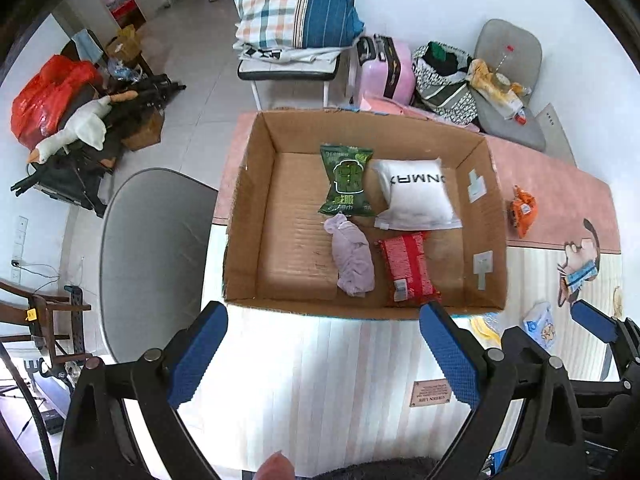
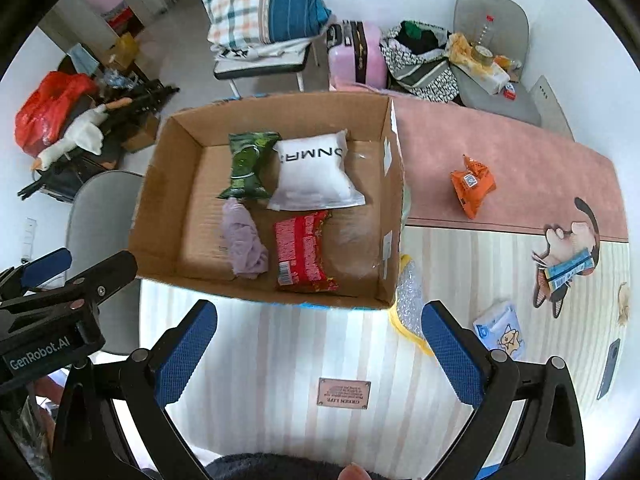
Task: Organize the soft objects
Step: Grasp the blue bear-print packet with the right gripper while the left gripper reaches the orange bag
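An open cardboard box (image 1: 248,216) (image 2: 160,216) stands on the table. Inside lie a green snack bag (image 1: 346,180) (image 2: 248,164), a white pillow pack (image 1: 416,194) (image 2: 316,172), a lilac cloth bundle (image 1: 354,260) (image 2: 244,240) and a red packet (image 1: 408,268) (image 2: 304,252). An orange snack bag (image 1: 522,210) (image 2: 472,184) lies on the pink mat right of the box. A small blue tissue pack (image 1: 542,326) (image 2: 502,330) and a yellow bubble-wrap mailer (image 2: 408,300) lie near the box's right front corner. My left gripper (image 1: 324,344) and right gripper (image 2: 320,344) are open and empty, just in front of the box.
The table (image 1: 320,360) has a striped cover with a cat print (image 2: 568,252) and a phone (image 2: 610,368) at the right. A grey chair (image 1: 156,248) stands left of the table. Behind are a chair with pillows (image 1: 296,12), a pink suitcase (image 1: 386,68) and floor clutter (image 1: 80,120).
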The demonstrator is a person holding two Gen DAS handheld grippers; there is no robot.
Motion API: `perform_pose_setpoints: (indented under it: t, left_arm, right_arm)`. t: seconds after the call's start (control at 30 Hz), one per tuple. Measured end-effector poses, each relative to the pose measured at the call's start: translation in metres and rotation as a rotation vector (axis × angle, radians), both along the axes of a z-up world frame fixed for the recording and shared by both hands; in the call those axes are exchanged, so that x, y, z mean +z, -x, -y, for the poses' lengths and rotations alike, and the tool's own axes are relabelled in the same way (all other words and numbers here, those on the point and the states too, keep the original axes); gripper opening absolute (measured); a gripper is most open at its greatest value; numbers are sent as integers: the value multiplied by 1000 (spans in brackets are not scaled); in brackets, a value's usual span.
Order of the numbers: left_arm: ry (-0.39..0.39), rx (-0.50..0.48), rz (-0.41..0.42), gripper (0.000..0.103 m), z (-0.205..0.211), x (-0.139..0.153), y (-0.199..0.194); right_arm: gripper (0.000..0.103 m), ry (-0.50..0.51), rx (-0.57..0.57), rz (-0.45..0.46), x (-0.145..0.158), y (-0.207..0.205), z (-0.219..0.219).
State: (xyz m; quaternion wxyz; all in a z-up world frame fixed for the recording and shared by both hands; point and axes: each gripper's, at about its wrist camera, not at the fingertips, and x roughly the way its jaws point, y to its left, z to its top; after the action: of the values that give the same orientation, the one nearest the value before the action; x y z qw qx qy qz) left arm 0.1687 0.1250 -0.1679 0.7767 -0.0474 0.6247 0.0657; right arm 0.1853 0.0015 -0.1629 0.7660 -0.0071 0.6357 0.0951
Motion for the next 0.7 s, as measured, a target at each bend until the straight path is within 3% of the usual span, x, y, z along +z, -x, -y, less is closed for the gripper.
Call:
perform_pose_setpoints:
  t: [0.2,0.4,0.53,0.7]
  left_arm:
    - [6,4,28,98,8,22,10]
    - [-122,-115,45,98,58,28,-7]
    - [-153,-261,1,98,121,3,-40]
    - [-259,-438,-65,98,199,-47,-71]
  right_arm:
    - [103,-77,-37,5,16,13,17]
    - [103,-132,-208,-65,-6,16,94]
    - [103,-17,-253,-166,-51,15,160]
    - [103,213,-154,-290,-132,10,224]
